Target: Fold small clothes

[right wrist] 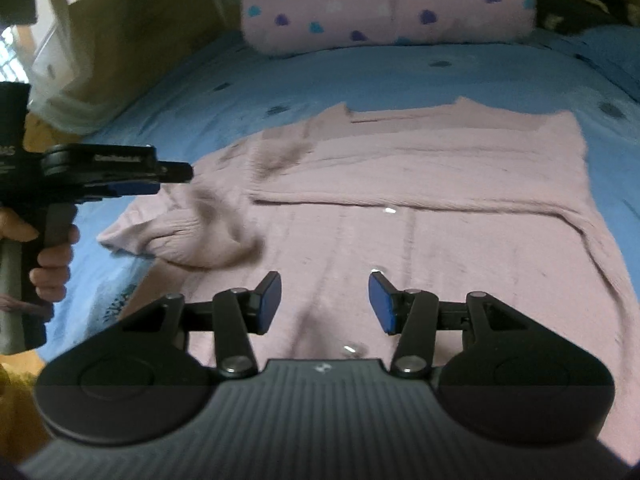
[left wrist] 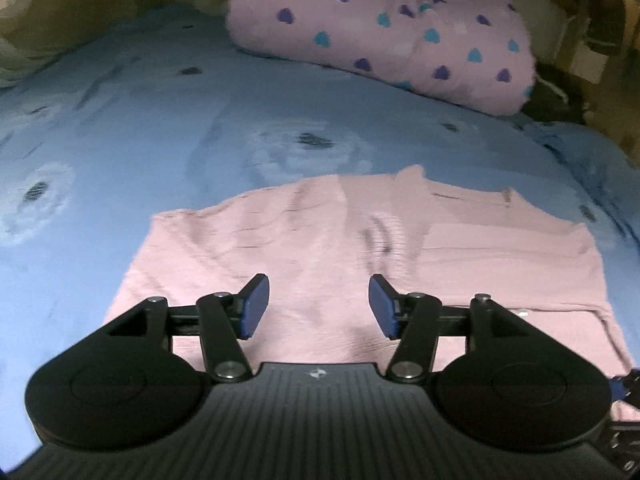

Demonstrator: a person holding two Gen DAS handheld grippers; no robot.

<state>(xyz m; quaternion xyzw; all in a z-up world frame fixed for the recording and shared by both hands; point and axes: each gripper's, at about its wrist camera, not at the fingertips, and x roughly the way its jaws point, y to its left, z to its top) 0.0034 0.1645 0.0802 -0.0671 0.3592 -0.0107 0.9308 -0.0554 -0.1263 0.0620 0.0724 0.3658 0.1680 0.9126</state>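
Observation:
A small pink garment (left wrist: 320, 240) lies spread on the blue bedsheet (left wrist: 160, 120), its right side folded inward. My left gripper (left wrist: 319, 306) is open and empty, hovering above the garment's near part. My right gripper (right wrist: 324, 304) is open and empty above the garment (right wrist: 420, 200), near a row of small snap buttons (right wrist: 389, 211). In the right wrist view the left gripper (right wrist: 176, 172) shows side-on at the left, held in a hand above the garment's bunched left sleeve (right wrist: 192, 232).
A pink pillow with blue and purple hearts (left wrist: 380, 32) lies at the bed's far end; it also shows in the right wrist view (right wrist: 384, 4). A wall and window (right wrist: 48, 40) are on the left. The bed's right edge (left wrist: 600, 152) drops to dark clutter.

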